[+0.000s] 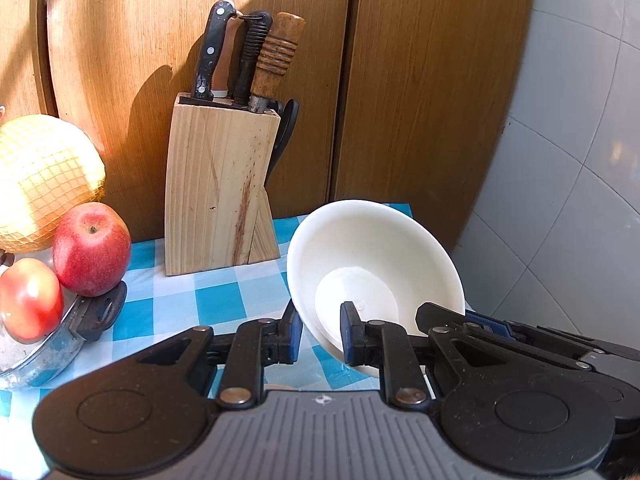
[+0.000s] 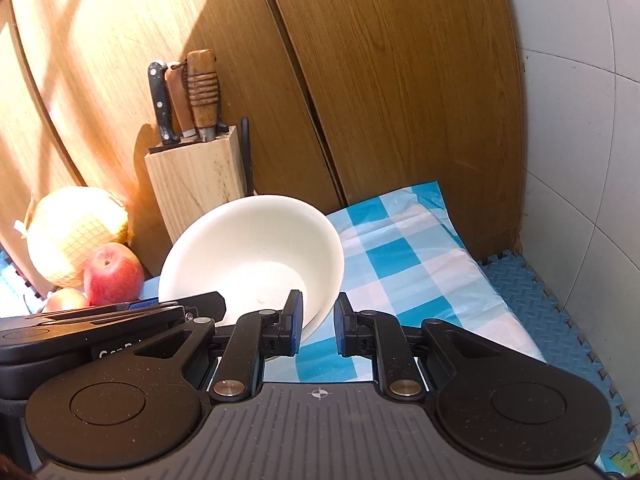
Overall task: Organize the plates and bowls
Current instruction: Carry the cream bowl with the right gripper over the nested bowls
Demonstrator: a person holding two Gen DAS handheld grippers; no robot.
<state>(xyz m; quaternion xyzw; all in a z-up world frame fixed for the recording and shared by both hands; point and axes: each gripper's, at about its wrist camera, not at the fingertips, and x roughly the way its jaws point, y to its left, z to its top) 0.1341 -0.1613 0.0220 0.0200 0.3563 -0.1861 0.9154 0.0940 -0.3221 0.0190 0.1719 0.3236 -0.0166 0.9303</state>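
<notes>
Left wrist: left tool (image 1: 319,330) clamped on near rim of bowl (image 1: 372,248), tilted above the table (image 1: 224,296) near its back right corner, beside knife block (image 1: 220,188). Could slip or twist if either grip on the thin rim loosens.

Right wrist: right tool (image 2: 318,326) clamped on bowl's (image 2: 256,248) right rim; bowl lies left of and ahead of it.

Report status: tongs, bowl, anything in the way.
Both tongs, left and right, clamped on white bowl rim, bowl tilted. Knife block behind, apples left. Checked cloth bare.
</notes>
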